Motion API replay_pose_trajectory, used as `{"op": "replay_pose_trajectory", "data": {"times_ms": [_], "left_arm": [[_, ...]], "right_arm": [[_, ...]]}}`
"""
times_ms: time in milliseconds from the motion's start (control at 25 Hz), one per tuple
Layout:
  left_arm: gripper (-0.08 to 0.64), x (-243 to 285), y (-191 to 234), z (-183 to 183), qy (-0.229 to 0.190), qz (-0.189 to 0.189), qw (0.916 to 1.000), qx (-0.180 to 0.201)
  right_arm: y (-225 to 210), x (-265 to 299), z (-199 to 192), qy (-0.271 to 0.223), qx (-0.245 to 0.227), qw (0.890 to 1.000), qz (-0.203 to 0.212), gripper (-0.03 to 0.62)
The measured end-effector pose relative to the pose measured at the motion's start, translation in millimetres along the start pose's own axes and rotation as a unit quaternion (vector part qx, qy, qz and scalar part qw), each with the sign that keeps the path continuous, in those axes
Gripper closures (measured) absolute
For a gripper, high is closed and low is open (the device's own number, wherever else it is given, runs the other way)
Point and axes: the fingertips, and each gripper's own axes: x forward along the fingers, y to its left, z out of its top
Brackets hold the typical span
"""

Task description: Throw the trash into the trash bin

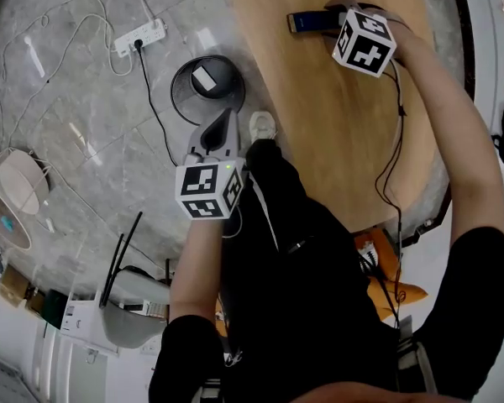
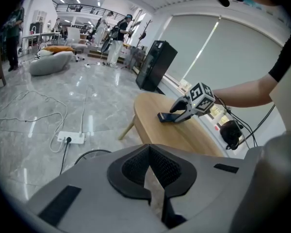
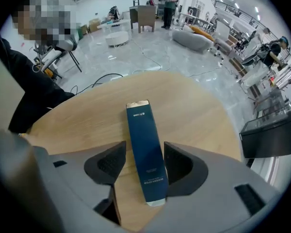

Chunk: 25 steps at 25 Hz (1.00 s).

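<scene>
Right gripper, grey, two-jaw: points down at the table. Its jaws stand wide apart, one on each side of the box, and the pads do not press on it.

Box, long, flat, dark-blue carton with pale ends: lies flat on the round light-wood table, toward the far side in the head view.

Left gripper, grey, two-jaw: jaws together at the tips. It is held over the floor beside the table, just at the bin's near rim in the head view.

Trash bin, round, black: stands on the grey marble floor, just beside the table's edge. A small white piece lies inside.

Power strip, white: on the floor beyond the bin, with a black cable plugged in.
</scene>
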Motion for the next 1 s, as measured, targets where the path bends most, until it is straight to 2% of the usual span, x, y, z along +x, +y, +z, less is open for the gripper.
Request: {"op": "replay_pose_trajectory", "data": {"times_ms": [120, 200, 280, 320, 400, 480, 520, 560, 600, 640, 680, 760, 840, 880, 920, 960, 1000], "left_arm": [[0.548, 0.3, 5.6, -3.9, -0.003, 0.001, 1.0, -0.008], [0.549, -3.3, 6.2, -6.5, -0.004, 0.0, 0.9999, -0.013], [0.549, -9.7, 9.0, -8.4, -0.005, 0.0, 0.9998, -0.018], [0.549, -12.2, 11.2, -8.8, -0.005, 0.001, 0.9998, -0.02], [0.549, -14.5, 14.6, -7.8, -0.009, 0.004, 0.9997, -0.023], [0.549, -17.2, 17.1, -5.2, -0.015, 0.007, 0.9995, -0.027], [0.549, -19.8, 19.3, -3.5, -0.019, 0.009, 0.9993, -0.03], [0.548, -23.3, 22.2, -1.8, -0.022, 0.012, 0.9992, -0.032], [0.548, -27.3, 25.4, -0.2, -0.024, 0.015, 0.999, -0.033], [0.549, -31.2, 28.5, 1.2, -0.026, 0.019, 0.9989, -0.033], [0.549, -34.6, 31.5, 2.6, -0.029, 0.022, 0.9988, -0.033], [0.549, -41.0, 37.0, 4.4, -0.035, 0.031, 0.9983, -0.036], [0.548, -46.8, 45.0, 3.5, -0.041, 0.042, 0.9974, -0.042], [0.548, -49.5, 50.5, 1.6, -0.043, 0.048, 0.9969, -0.046], [0.549, -52.4, 56.9, -1.4, -0.044, 0.055, 0.9963, -0.051], [0.549, -55.5, 63.3, -5.5, -0.044, 0.061, 0.9956, -0.056], [0.548, -58.8, 69.4, -10.3, -0.044, 0.067, 0.9949, -0.061]], "right_arm": [[-0.2, 8.9, 3.7, 0.012, -0.014, 1.0, 0.002, 0.37], [1.8, 8.0, -1.1, 0.04, -0.017, 0.999, -0.005, 0.393], [5.2, -0.8, -1.6, 0.062, 0.015, 0.998, -0.011, 0.399], [7.2, -8.0, 3.1, 0.055, 0.044, 0.997, -0.011, 0.4], [10.9, -28.0, 19.7, 0.006, 0.111, 0.994, -0.008, 0.4], [14.7, -52.9, 39.8, -0.059, 0.171, 0.983, -0.018, 0.4], [18.3, -66.0, 50.9, -0.097, 0.202, 0.974, -0.024, 0.4], [24.0, -79.3, 62.8, -0.139, 0.239, 0.961, -0.025, 0.4], [31.6, -92.2, 74.8, -0.185, 0.281, 0.942, -0.02, 0.4], [40.0, -104.2, 85.7, -0.23, 0.328, 0.916, -0.011, 0.4], [48.4, -114.3, 94.6, -0.27, 0.379, 0.885, 0.002, 0.4], [66.0, -125.8, 106.8, -0.327, 0.479, 0.814, 0.029, 0.4], [88.1, -122.5, 115.7, -0.349, 0.567, 0.745, 0.053, 0.402], [101.7, -115.4, 120.4, -0.348, 0.605, 0.713, 0.063, 0.402], [117.1, -105.4, 126.1, -0.34, 0.637, 0.688, 0.071, 0.402], [133.6, -94.2, 133.1, -0.327, 0.66, 0.672, 0.077, 0.402], [149.6, -83.1, 141.0, -0.313, 0.674, 0.664, 0.081, 0.402]]}}
